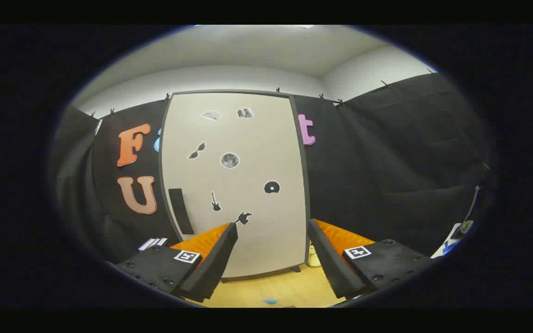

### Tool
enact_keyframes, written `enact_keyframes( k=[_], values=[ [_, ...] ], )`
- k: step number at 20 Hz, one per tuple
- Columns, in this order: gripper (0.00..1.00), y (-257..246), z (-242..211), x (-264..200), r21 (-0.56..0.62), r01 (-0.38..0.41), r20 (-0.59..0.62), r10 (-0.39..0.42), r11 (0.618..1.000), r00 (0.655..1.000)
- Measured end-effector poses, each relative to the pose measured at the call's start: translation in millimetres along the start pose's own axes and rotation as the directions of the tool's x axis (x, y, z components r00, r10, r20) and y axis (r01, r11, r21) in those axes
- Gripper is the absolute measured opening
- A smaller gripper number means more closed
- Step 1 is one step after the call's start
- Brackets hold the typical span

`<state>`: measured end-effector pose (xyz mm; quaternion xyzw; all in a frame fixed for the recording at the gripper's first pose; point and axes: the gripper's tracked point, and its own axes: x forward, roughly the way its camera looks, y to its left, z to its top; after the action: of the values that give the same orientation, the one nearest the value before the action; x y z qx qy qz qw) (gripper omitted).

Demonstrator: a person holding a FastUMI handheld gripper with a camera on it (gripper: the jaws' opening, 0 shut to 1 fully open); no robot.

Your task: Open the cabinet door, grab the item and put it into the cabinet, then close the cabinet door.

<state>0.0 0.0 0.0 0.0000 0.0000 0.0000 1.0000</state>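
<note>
Gripper view: looks forward along the claw toward a closed cabinet.
Claw (273, 259): fingers spread wide apart, gripping nothing; bare gap between them.
Left finger (211, 268): its tip overlaps the lower part of the door as seen from here; contact cannot be confirmed.
Right finger (329, 263): its tip lies at the door's lower right edge as seen from here; contact cannot be confirmed.
Cabinet door (248, 138): pale panel with a dark frame, shut, upright, directly ahead of the fingers.
Handle (181, 210): dark vertical bar near the door's left edge, above the left finger.
Stickers (230, 160): small dark shapes scattered over the door face.
Item (314, 256): small pale object on the worktop beside the door's lower right corner, just inside the right finger; too small to identify.
Worktop (266, 286): light wood surface under the cabinet, visible between the fingers.
Blue patch (269, 301): small, on the worktop, near the claw base.
Booth wall (387, 162): black cloth behind and beside the cabinet.
</note>
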Motion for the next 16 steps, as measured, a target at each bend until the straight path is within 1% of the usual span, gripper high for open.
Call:
enact_keyframes(
  k=[8,16],
  values=[
    [0.98,-6.6,11.0,-18.6,0.004,0.003,0.005,-0.003,1.0,1.0],
    [0.98,-3.2,17.2,-23.0,0.003,-0.012,0.014,0.012,1.0,1.0]
  ],
)
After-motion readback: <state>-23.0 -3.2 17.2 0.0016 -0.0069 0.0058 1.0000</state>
